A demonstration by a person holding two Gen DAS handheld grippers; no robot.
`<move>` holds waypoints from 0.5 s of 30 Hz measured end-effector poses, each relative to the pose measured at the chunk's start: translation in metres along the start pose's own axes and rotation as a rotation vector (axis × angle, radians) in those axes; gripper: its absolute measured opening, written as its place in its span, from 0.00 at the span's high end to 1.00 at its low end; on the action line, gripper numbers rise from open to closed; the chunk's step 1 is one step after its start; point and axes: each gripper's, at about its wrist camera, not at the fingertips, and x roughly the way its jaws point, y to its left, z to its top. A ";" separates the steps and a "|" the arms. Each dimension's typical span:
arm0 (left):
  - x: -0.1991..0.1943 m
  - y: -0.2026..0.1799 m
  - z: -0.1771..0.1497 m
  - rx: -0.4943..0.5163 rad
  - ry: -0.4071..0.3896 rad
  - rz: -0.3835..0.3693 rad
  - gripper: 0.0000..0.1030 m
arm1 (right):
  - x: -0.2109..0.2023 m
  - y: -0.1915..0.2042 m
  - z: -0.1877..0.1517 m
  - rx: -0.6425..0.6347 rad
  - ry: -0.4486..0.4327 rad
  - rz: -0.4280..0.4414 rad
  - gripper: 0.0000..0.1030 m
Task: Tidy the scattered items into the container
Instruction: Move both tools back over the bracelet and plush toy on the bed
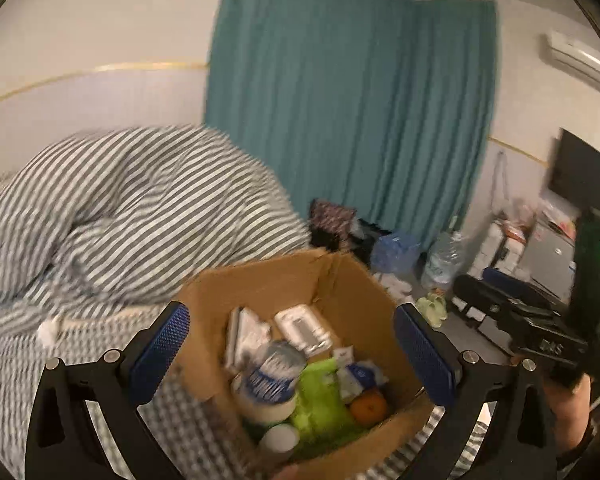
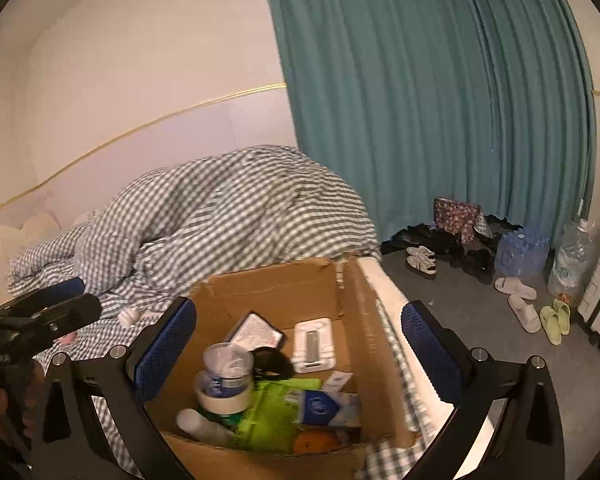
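An open cardboard box point(image 1: 352, 280) point(image 2: 276, 284) stands on the bed. It holds several items: a tape roll point(image 1: 268, 396) point(image 2: 224, 396), a green packet point(image 1: 320, 400) point(image 2: 272, 412), an orange point(image 1: 368, 406) point(image 2: 316, 440), a white case point(image 1: 304, 330) point(image 2: 314, 344), a white bottle point(image 2: 200, 424) and small packets. My left gripper point(image 1: 296, 348) is open and empty above the box. My right gripper point(image 2: 300, 348) is open and empty above the box; it also shows at the right of the left wrist view point(image 1: 512, 304). A small white item point(image 2: 129, 315) and a pink one point(image 2: 66, 337) lie on the bed left of the box.
A checked duvet point(image 1: 120, 216) point(image 2: 228, 208) is heaped behind the box. A teal curtain point(image 2: 440, 92) hangs behind. Shoes and slippers point(image 2: 520, 304), water bottles point(image 2: 572, 256) and a bag point(image 2: 456, 216) lie on the grey floor at right. The bed edge point(image 2: 392, 292) runs beside the box.
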 end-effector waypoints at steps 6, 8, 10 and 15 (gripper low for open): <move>-0.039 0.042 -0.014 -0.006 0.020 0.170 0.00 | -0.007 0.064 0.003 -0.062 0.009 0.060 0.00; -0.053 0.062 -0.021 -0.027 0.029 0.225 0.00 | -0.009 0.089 0.003 -0.086 0.013 0.087 0.00; -0.066 0.082 -0.028 -0.050 0.029 0.263 0.00 | -0.010 0.111 0.002 -0.109 0.017 0.112 0.00; -0.103 0.138 -0.044 -0.126 0.018 0.342 0.00 | -0.012 0.162 -0.002 -0.163 0.024 0.154 0.00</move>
